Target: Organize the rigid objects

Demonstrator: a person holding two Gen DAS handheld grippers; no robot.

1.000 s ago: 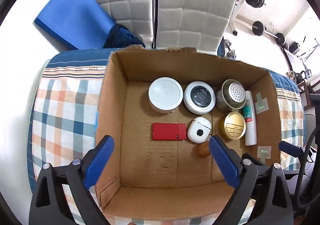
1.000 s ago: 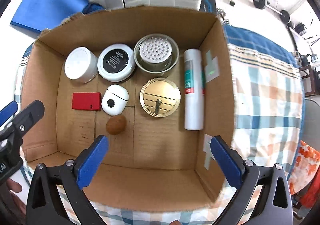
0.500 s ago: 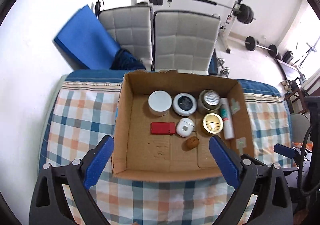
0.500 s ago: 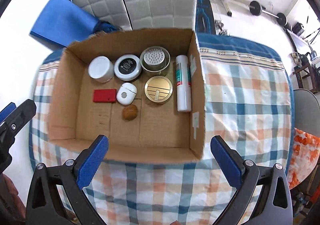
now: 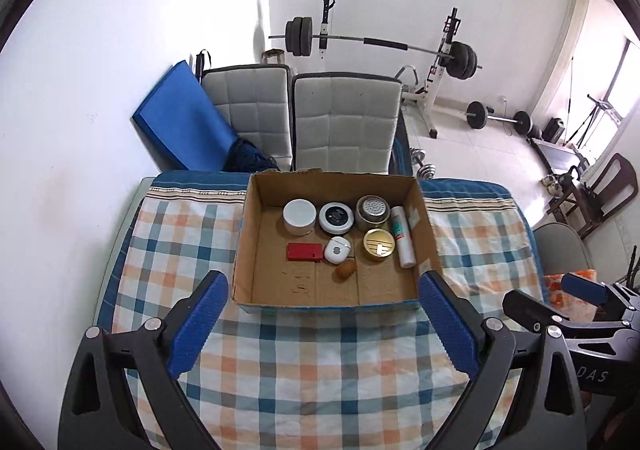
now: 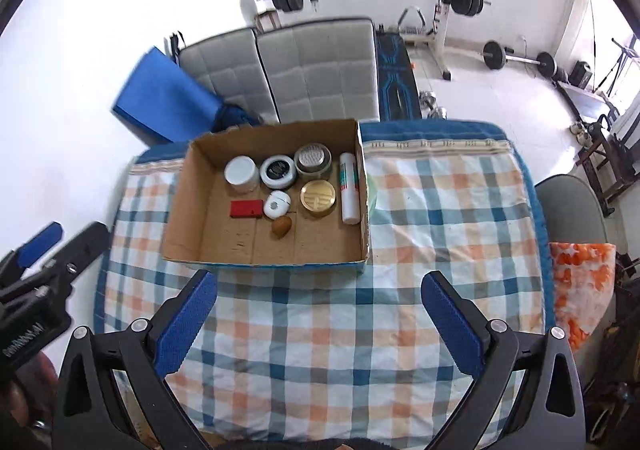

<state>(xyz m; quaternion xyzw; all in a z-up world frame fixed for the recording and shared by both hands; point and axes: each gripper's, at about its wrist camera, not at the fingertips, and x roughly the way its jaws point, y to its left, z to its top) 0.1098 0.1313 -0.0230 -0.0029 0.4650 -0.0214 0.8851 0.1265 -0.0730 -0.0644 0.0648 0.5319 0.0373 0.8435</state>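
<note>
Both grippers, left and right, pull back from my box, fingers apart and empty; re-entering carelessly risks clipping its rim.

1. Checked cloth lies under and ahead of the grippers.
2. Two grey cushions stand far ahead.
3. Blue mat leans ahead-left.
4. Barbell on a rack, possibly a bench, stands beyond.

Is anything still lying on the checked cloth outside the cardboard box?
No: in the right wrist view the checked cloth around the cardboard box is bare, and every item sits inside the box.
</note>
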